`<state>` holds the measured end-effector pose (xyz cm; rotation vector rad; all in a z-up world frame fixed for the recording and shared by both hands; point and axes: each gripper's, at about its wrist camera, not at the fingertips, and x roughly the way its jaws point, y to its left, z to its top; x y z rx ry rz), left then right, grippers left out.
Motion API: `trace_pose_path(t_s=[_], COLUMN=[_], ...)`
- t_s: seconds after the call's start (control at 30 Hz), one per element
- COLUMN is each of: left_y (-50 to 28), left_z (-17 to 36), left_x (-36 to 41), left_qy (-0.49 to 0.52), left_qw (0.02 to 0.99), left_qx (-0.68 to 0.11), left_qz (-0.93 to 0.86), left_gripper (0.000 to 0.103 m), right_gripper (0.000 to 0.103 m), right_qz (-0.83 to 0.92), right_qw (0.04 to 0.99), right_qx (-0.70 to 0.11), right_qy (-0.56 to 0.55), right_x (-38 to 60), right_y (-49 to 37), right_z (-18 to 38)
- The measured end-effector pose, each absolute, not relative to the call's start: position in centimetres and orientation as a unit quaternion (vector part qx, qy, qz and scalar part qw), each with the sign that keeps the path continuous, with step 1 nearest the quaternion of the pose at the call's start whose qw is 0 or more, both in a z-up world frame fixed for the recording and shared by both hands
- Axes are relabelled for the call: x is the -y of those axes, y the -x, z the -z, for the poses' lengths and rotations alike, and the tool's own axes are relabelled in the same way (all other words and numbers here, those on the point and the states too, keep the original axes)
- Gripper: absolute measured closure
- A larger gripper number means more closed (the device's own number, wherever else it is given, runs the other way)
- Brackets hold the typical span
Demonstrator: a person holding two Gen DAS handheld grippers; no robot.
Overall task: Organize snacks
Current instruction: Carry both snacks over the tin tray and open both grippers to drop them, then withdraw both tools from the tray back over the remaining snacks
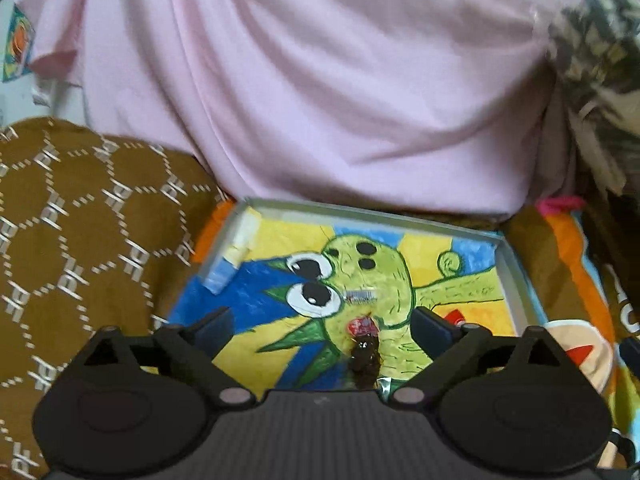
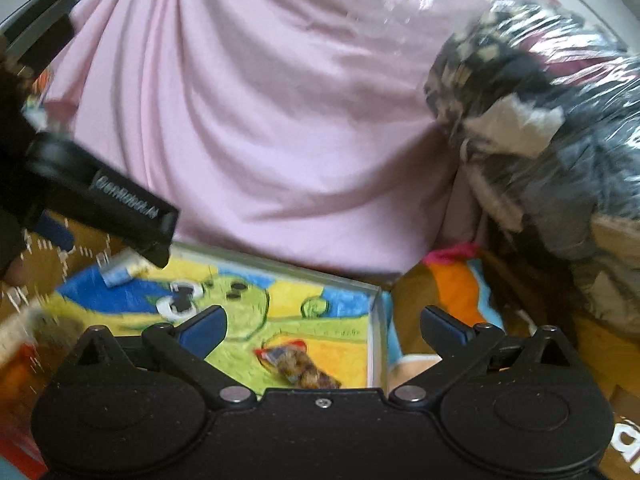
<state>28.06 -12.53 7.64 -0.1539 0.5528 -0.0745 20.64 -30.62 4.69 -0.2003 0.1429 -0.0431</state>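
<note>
A shallow metal tray (image 1: 510, 276) lined with a bright cartoon drawing lies on the bed. A brown snack in a clear wrapper with a red end (image 1: 364, 354) lies on the tray, between my left gripper's (image 1: 322, 326) open fingers and close to the camera. The same snack (image 2: 298, 366) shows in the right wrist view, low between the open fingers of my right gripper (image 2: 322, 326). A small blue and white packet (image 1: 224, 274) lies at the tray's far left corner; it also shows in the right wrist view (image 2: 118, 274). The left gripper's body (image 2: 100, 204) hangs over that corner.
A person in a pink shirt (image 1: 320, 80) sits right behind the tray. A brown patterned blanket (image 1: 80, 240) lies to the left. An orange cartoon cloth (image 1: 576, 320) lies to the right. A clear plastic bag of dark fabric (image 2: 540, 120) stands at the right.
</note>
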Motion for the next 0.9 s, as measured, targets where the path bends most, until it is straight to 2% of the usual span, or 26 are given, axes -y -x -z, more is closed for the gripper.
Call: trace_pose_path(t_s=[0.07, 0.43, 0.9], left_y=[-26.6, -17.8, -8.8], left_z=[-8.7, -12.4, -9.9], left_x=[11.6, 8.5, 4.4], left_qy=[0.077, 0.068, 0.061], left_qw=[0.962, 0.976, 0.974], left_qx=[-0.260, -0.202, -0.216], left_qz=[0.034, 0.034, 0.038], left_gripper=[0.000, 0.000, 0.000], right_gripper=[0.001, 0.001, 0.001], right_qz=[0.025, 0.027, 0.023], right_qw=[0.993, 0.997, 0.996], right_qx=[-0.068, -0.052, -0.073], right_qy=[0.088, 0.050, 0.047], right_x=[30.4, 28.7, 26.6], right_y=[-19.3, -11.4, -1.8], right_z=[-5.8, -9.5, -7.1])
